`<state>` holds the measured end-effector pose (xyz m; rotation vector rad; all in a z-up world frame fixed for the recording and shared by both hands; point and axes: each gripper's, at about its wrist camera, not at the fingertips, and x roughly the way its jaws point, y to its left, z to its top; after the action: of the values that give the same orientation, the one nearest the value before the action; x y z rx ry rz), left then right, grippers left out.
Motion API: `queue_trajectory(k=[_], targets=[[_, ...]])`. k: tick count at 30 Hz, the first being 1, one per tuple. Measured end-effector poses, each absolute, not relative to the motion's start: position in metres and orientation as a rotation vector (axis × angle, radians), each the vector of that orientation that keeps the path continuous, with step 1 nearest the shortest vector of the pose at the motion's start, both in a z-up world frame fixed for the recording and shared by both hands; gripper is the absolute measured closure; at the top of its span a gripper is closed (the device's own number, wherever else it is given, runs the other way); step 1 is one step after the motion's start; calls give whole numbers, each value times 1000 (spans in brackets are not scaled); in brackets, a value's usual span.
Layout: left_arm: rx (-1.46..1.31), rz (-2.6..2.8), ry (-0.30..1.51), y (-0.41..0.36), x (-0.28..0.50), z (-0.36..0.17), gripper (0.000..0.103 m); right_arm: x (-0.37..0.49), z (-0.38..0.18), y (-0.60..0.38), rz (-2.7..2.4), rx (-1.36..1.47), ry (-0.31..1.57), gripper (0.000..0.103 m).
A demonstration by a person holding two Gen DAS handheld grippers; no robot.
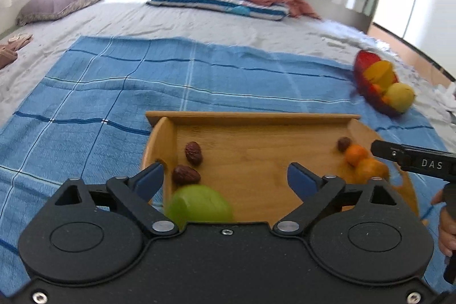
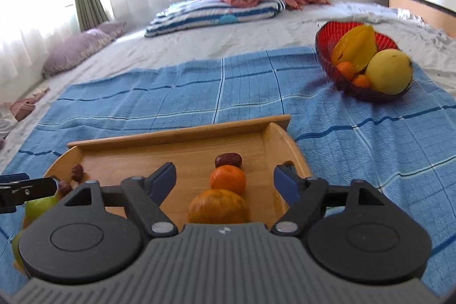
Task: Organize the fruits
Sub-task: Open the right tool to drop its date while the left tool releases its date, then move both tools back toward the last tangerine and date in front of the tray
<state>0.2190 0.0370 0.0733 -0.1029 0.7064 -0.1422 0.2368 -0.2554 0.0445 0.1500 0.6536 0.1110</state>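
A: Nearest the lens, at the bottom of the left view, the green fruit (image 1: 199, 204) lies in the wooden tray (image 1: 256, 116); the left gripper (image 1: 225, 175) stands spread, grasping nothing.

B: The right gripper (image 2: 223, 178) is released too, with two oranges (image 2: 228, 180) mid-frame below it.

A: Upper right, the red bowl (image 2: 327, 33) holds more fruit. Motion blur hides it, but the dates (image 1: 193, 152) look loose.

B: So approach the bowl level, close on one fruit at its widest part, lift slowly.
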Motion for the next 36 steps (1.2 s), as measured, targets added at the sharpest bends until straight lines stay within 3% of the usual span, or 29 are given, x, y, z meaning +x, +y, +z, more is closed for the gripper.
queue_trajectory(k=[9, 36], targets=[[-71, -193, 614, 21, 156, 76, 1, 175, 53, -259, 144, 102, 521, 12], [-53, -217, 598, -9, 75, 34, 0, 84, 1, -252, 90, -94, 427, 1]])
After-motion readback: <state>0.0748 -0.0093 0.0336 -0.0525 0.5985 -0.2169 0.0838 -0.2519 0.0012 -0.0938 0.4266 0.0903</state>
